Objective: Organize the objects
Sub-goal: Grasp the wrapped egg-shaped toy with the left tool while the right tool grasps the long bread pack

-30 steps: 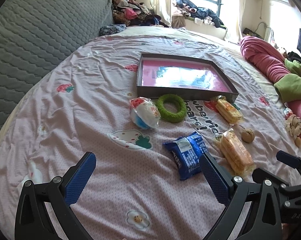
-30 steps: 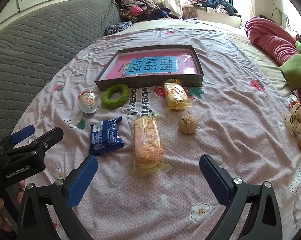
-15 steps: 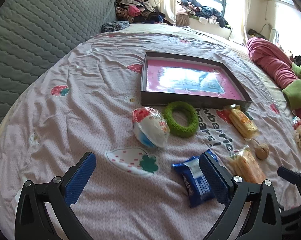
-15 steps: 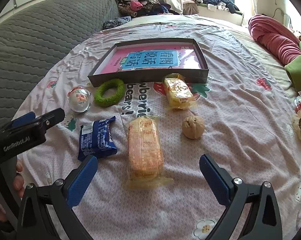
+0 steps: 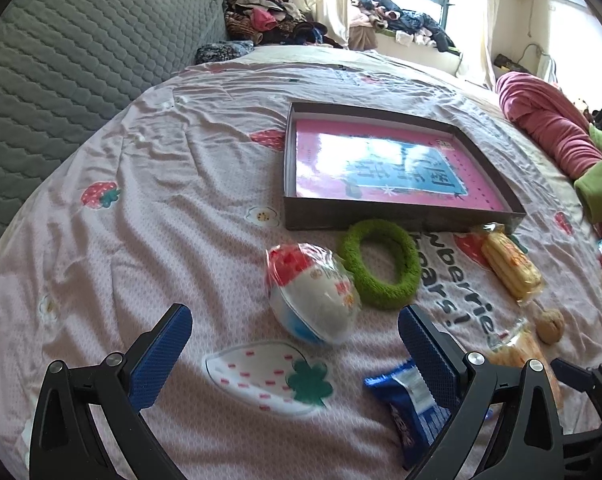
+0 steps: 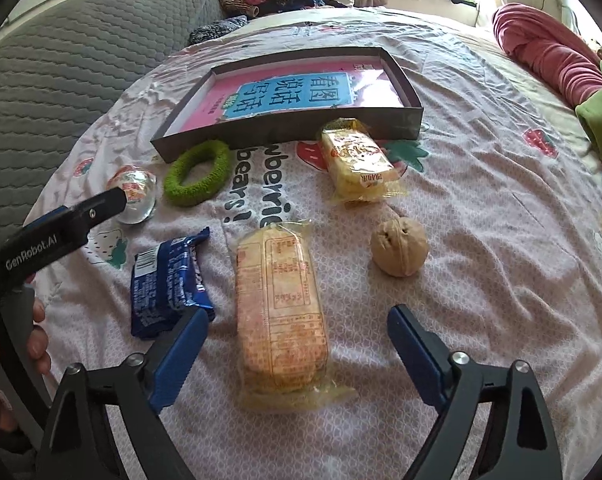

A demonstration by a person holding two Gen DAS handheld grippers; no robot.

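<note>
A bed with a pink strawberry-print sheet (image 6: pixel 481 208), a shallow dark box (image 6: pixel 285 130) towards its middle, a green ring (image 6: pixel 199 174) touching the box's near wall, a wrapped ball (image 5: pixel 313 306), a blue snack packet (image 6: pixel 169 282), two yellow cracker packs (image 6: pixel 279 306) (image 6: pixel 357 158), a walnut (image 6: pixel 399 248), a rolled pink quilt (image 6: pixel 549 52) along the far edge

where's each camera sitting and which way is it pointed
Left wrist: on the left tongs, angled down over the bed toward the wrapped ball and green ring; blue pads show, open.
Right wrist: on the right tongs, angled down at the long cracker pack between its open, just-narrowing pads; a hand shows.
Shared: box, ring, ball.
</note>
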